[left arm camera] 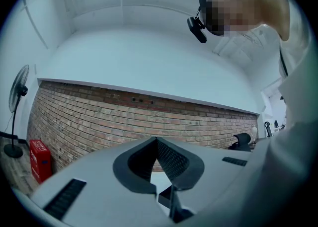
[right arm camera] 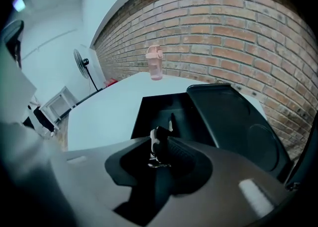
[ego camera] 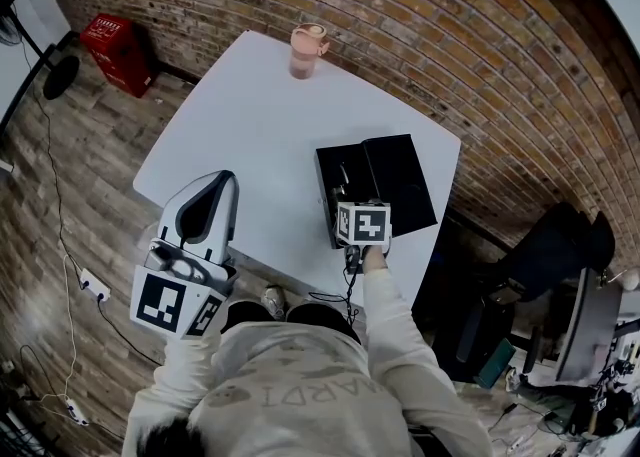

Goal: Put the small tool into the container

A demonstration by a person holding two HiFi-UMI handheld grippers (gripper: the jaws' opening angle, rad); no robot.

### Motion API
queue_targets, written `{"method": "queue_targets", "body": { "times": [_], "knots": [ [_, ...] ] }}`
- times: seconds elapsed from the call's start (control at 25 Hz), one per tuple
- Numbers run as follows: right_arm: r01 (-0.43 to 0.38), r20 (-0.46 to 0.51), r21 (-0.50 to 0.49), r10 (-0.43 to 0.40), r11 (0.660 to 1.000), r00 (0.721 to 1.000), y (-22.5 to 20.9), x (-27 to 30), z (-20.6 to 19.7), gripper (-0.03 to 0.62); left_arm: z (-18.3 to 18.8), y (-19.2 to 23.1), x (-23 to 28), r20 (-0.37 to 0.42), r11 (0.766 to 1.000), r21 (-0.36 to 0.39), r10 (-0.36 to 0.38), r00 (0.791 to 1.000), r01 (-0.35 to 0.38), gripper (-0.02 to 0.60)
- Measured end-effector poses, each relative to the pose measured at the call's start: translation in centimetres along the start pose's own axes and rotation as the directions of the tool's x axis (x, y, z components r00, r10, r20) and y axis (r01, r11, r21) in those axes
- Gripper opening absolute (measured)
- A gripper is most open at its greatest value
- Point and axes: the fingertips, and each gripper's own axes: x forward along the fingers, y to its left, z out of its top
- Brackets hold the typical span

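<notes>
Small tool above the open container

The tool (right arm camera: 155, 147), small, black with a pale part, stands upright between the parted jaws of the right gripper (right arm camera: 159, 140), over the near end of the container (ego camera: 347, 167). The container is a black box by the right edge of the tabletop (ego camera: 250, 115); its lid (ego camera: 405, 180) lies open alongside.
</notes>
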Motion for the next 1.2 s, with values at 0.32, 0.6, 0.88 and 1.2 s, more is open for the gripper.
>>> {"method": "queue_targets", "body": {
  "times": [0.32,0.6,0.88,1.2],
  "knots": [
    [-0.106,0.050,0.030,0.105,0.994,0.993,1.8,-0.2,0.2,0.126,0.3,-0.3,-0.3,0.003,1.000,0.006,0.002,1.000,-0.002,0.005],
    [-0.078,0.114,-0.013,0.079,0.997,0.990,1.2,-1.8,1.0,0.036,0.5,-1.2,-0.4,0.011,1.000,0.013,0.005,1.000,-0.005,0.005],
    [-0.132,0.219,-0.003,0.130,0.991,0.967,1.0,-5.5,1.7,0.009,0.7,-3.0,-0.2,0.010,1.000,0.015,-0.010,1.000,0.010,0.005],
    [-0.133,0.334,0.007,0.123,0.991,0.935,-0.3,-9.9,2.0,0.009,0.3,-5.6,0.1,-0.006,0.999,0.018,-0.029,1.000,0.029,0.005]
  ]
}}
